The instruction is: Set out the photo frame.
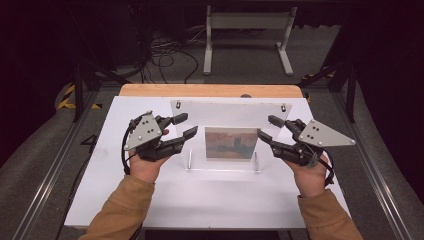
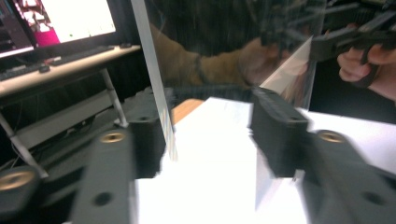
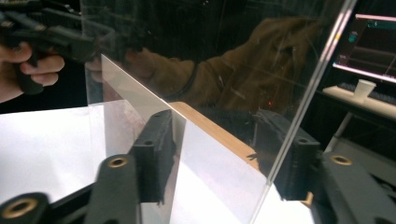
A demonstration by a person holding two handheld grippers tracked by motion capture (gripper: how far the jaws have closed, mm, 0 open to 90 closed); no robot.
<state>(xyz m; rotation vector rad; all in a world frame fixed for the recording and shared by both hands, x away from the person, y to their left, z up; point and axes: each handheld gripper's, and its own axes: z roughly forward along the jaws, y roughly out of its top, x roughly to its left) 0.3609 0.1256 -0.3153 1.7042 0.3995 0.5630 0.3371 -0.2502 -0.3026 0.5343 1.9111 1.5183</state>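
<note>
In the high view, two orange-brown sleeves (image 1: pixel 125 205) entered from the bottom edge, cut off at the elbows. There were two grippers. The left gripper (image 1: pixel 184 126) sat left of centre and the right gripper (image 1: pixel 267 127) right of centre. Each had its jaws spread apart around a side edge of the clear acrylic frame (image 1: pixel 227 116), not pressed onto it.

Between them in mid-frame stood the one frame: two transparent sheets, with small metal studs at the upper corners, upright on the white tabletop (image 1: pixel 210 195). One picture (image 1: pixel 230 144), a muted reddish and grey-blue scene, was sandwiched in it. What the scene showed was too small to make out.

The left gripper view was blurred. The frame's edge (image 2: pixel 156 84) rose between the black jaws, nearer the left one. A reflected sleeve showed through the pane, and the other hand (image 2: pixel 369 65) was cut off at upper right.

In the right gripper view, the pane (image 3: pixel 210 84) slanted between the open jaws, with reflections muddling what lay behind it. A monitor (image 3: pixel 373 42) and a white cup (image 3: pixel 364 88) stood at far right.

Beyond the table, at the top of the high view, lay a white metal stand (image 1: pixel 247 35) and tangled cables (image 1: pixel 165 55) on dark floor.
</note>
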